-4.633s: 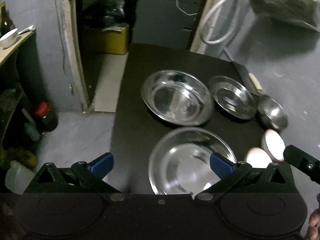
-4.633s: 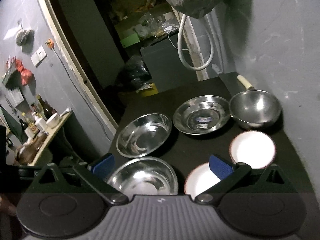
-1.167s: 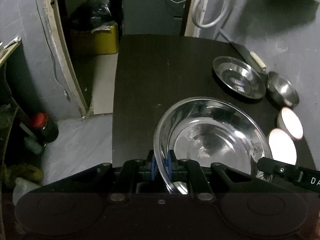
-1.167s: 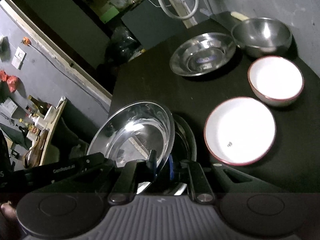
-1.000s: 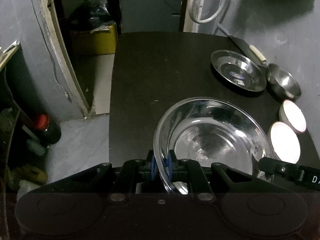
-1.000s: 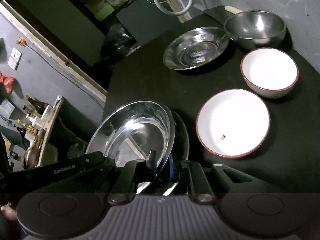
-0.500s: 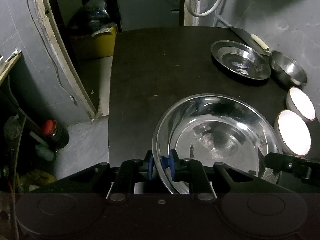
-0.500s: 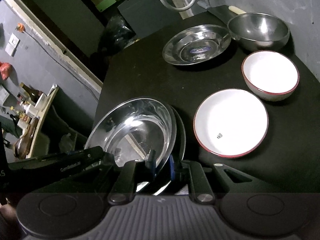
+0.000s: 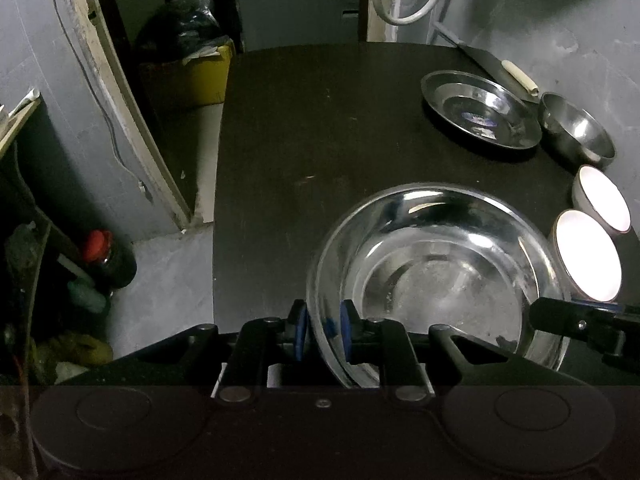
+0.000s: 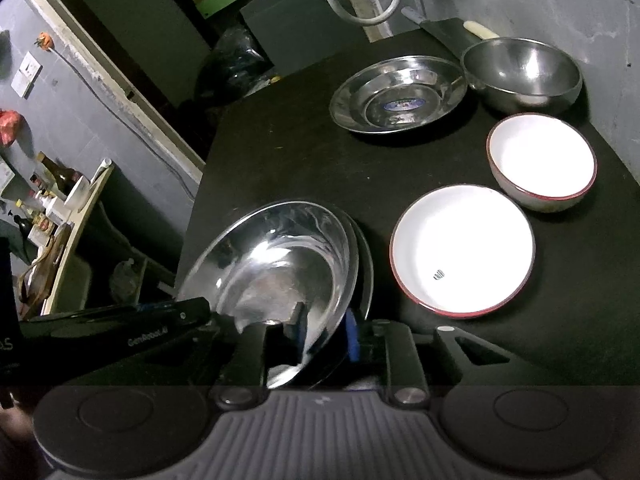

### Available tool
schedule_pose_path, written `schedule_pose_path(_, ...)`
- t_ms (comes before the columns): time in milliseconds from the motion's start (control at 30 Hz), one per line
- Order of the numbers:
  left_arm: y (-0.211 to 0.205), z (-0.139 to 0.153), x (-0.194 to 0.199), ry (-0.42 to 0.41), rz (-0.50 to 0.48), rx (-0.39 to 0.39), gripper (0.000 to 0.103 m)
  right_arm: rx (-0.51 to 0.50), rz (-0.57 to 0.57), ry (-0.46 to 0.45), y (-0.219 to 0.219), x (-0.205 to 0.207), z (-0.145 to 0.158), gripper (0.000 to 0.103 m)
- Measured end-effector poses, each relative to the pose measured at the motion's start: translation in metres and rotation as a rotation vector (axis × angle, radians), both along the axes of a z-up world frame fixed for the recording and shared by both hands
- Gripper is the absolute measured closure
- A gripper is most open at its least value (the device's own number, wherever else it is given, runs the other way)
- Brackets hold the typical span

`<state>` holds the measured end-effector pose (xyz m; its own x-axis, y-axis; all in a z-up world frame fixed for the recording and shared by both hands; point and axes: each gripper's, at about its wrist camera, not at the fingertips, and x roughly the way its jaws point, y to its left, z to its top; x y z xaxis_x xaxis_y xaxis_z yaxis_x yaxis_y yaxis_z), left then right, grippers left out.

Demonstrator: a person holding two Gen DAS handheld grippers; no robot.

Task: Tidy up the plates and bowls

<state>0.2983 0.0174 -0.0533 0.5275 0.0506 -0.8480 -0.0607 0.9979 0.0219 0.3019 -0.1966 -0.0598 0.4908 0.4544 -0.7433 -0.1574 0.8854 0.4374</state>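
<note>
Dark tabletop [image 9: 304, 152], dim grey room: near its front edge a large round steel basin [image 9: 436, 276] is pinched at opposite rims by the left gripper [image 9: 323, 330] and right gripper [image 10: 324, 332], jaws narrow, nested over a second steel basin [image 10: 365, 268]. Uneven release could be followed by slipping, clattering or knocking the red-rimmed white plate [image 10: 464, 250] just beside.

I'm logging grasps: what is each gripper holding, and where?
Both grip the large steel basin by its rim: left gripper at its near-left edge, right gripper at its near edge.

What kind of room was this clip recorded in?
Probably a modest home kitchen or its back room. Steel plates, a steel bowl and a cleaver sit on a dark table against bare grey walls, and a side shelf holds bottles.
</note>
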Motion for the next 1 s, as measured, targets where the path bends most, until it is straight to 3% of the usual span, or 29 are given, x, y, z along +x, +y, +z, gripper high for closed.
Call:
schedule_pose_path(233, 0.003, 0.004, -0.001, -0.006, 0.020, -0.018, 0.083, -0.027, 0.012, -0.011, 0.000, -0.001, 0.002, 0.057)
schedule_pose_path(333, 0.009, 0.009, -0.001, -0.026, 0.046, -0.081, 0.075, -0.023, 0.011, -0.036, -0.005, -0.003, 0.005, 0.048)
schedule_pose_path(433, 0.011, 0.015, 0.001, -0.054, 0.071, -0.108, 0.057, -0.019, 0.016, -0.063, -0.007, -0.004, 0.010, 0.040)
schedule_pose_path(533, 0.012, 0.021, 0.005, -0.092, 0.085, -0.129, 0.033, -0.006, 0.022, -0.082, -0.011, -0.005, 0.013, 0.032)
schedule_pose_path(600, 0.011, 0.026, 0.010, -0.127, 0.092, -0.143, 0.011, 0.009, 0.026, -0.092, -0.015, -0.004, 0.015, 0.025)
schedule_pose_path(667, 0.009, 0.031, 0.017, -0.163, 0.090, -0.169, 0.003, 0.017, 0.033, -0.111, -0.021, -0.002, 0.018, 0.013)
schedule_pose_path(767, 0.005, 0.038, 0.034, -0.223, 0.100, -0.200, 0.001, 0.020, 0.041, -0.146, -0.031, 0.002, 0.025, 0.001)
schedule_pose_path(900, -0.006, 0.043, 0.066, -0.274, 0.114, -0.233, 0.001, 0.018, 0.031, -0.208, -0.049, 0.022, 0.036, 0.000)
schedule_pose_path(1000, -0.019, 0.044, 0.092, -0.288, 0.109, -0.216, 0.001, 0.035, -0.024, -0.225, -0.064, 0.053, 0.035, 0.000)
